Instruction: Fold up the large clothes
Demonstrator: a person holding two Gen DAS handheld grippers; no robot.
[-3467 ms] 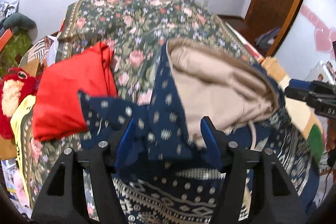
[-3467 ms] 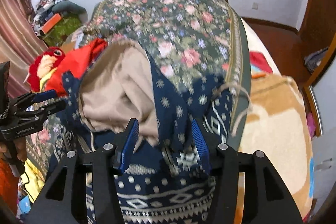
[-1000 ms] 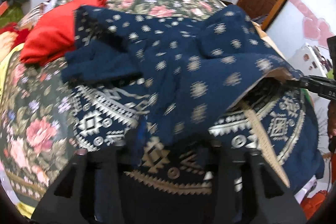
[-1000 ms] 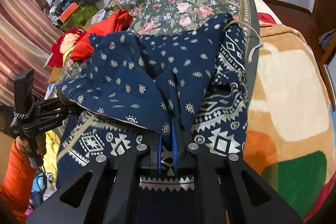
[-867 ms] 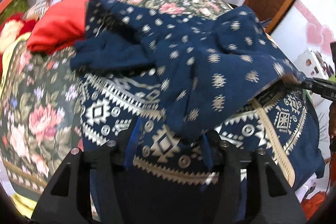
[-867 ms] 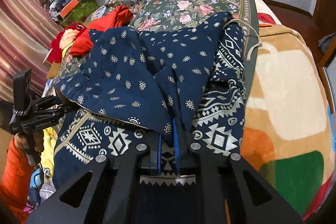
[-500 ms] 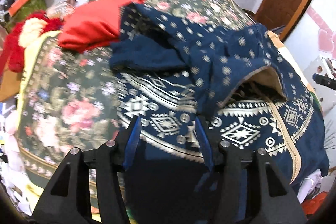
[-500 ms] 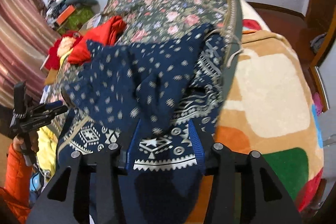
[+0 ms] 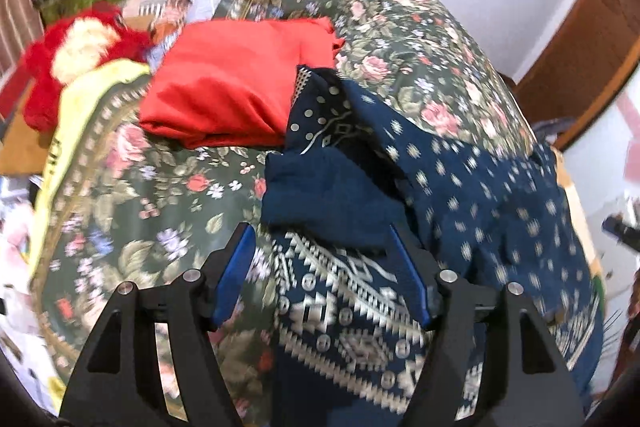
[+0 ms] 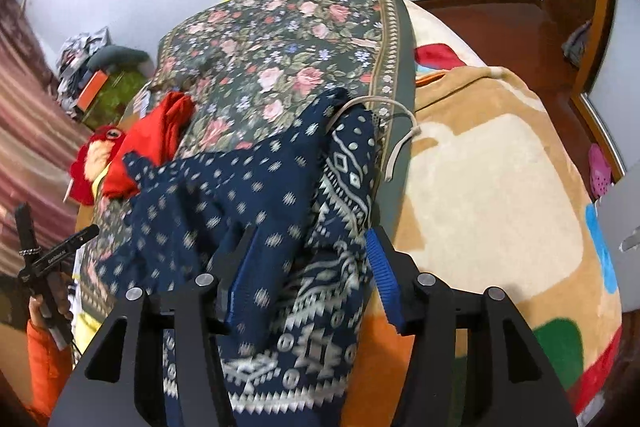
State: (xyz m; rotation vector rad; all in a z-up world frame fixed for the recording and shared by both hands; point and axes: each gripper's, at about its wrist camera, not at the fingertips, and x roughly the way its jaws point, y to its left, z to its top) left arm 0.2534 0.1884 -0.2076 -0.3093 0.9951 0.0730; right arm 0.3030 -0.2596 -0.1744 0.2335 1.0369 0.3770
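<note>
The left gripper (image 9: 322, 247) hung above the near edge of the bed, its blue-padded fingers (image 9: 234, 269) spread wide and holding nothing, pointed down at the navy patterned hooded garment with white geometric bands (image 9: 472, 187). The right gripper (image 10: 308, 267) hovered over the same garment (image 10: 256, 195) from the other side, its fingers (image 10: 382, 275) likewise parted with no cloth between them. The garment lay folded over on itself on the dark green floral bedspread (image 9: 132, 199), its dotted upper part doubled down over the banded lower part, and a pale drawstring (image 10: 400, 131) trailed from it across the bedspread's border. Just beside the garment's far corner sat a folded red cloth (image 9: 236, 91), touching it, with a red and cream plush toy (image 9: 76, 55) farther out at the bed's edge. A tan blanket with coloured patches (image 10: 492, 187) covered the bed next to the bedspread. In the right wrist view the person's hand in an orange sleeve (image 10: 50, 307) gripped the left gripper's handle; small white lettering on that tool was too blurred to read.
</note>
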